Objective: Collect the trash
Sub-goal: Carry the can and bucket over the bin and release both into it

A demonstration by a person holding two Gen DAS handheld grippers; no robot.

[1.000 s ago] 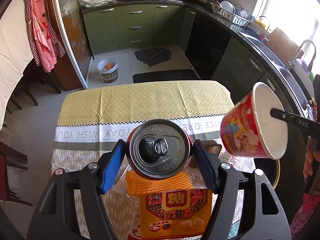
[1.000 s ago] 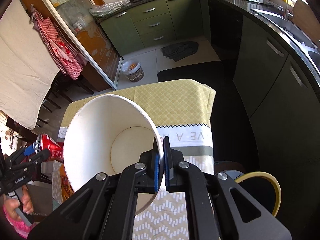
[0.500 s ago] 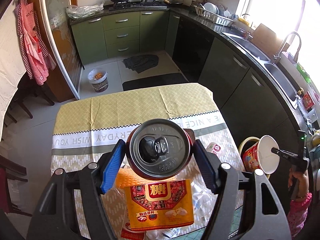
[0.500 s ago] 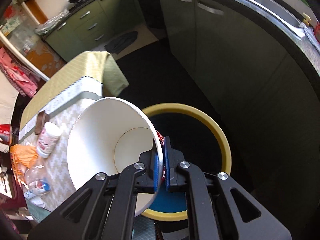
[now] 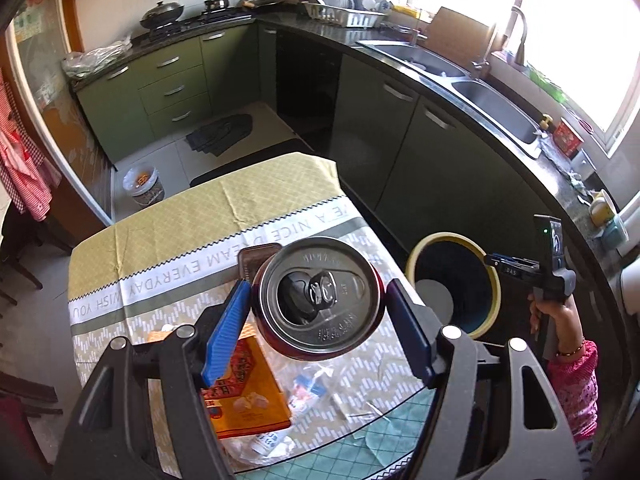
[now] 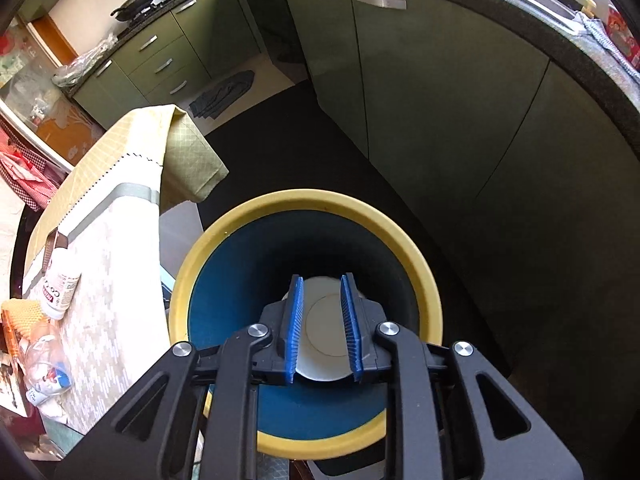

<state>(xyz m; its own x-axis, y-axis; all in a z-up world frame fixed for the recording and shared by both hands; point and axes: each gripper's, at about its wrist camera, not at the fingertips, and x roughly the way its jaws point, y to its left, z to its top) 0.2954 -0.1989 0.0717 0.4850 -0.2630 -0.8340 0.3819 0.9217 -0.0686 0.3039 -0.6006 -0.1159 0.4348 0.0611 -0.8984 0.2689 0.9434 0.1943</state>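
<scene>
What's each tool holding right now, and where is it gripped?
Left tool holds the can by its sides, near the top. Right tool holds nothing; the cup lies in the bin.

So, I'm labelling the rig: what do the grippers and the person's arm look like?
Both the left gripper and right gripper are black linkage frames with silver pivot bolts and ribbed blue jaws. The right hand wears a pink patterned sleeve and a thin bracelet.

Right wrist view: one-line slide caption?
Right gripper open above the yellow-rimmed bin, paper cup lying inside.
</scene>
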